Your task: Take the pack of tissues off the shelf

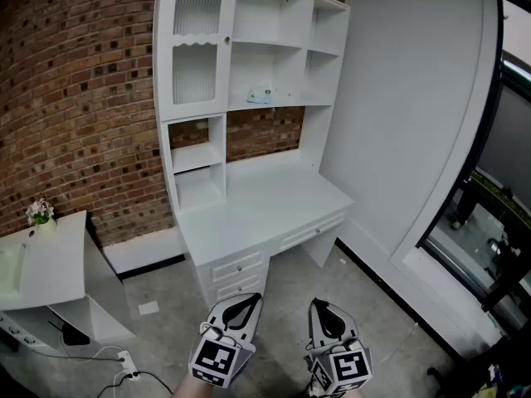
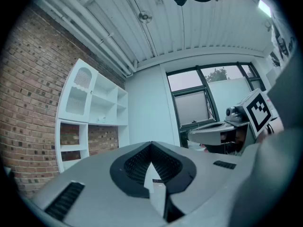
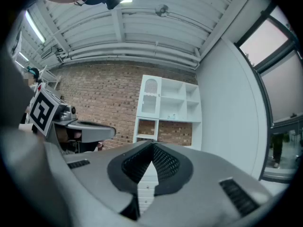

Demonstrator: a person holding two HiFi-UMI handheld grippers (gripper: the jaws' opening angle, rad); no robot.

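Left claw [image 1: 246, 303], right claw [image 1: 322, 307] pressed together, empty — well apart from what looks like the pack of tissues [image 1: 259, 95]; sent in shut, liable to shove it.

No lettering, brand name or number is legible anywhere in the room. The marker cubes [image 1: 217, 361] on the left gripper [image 1: 241, 307] and right gripper [image 1: 326, 313] carry only black-and-white square patterns. Any print on the pack of tissues [image 1: 259, 95] on the white shelf [image 1: 290, 101] is too small to read.
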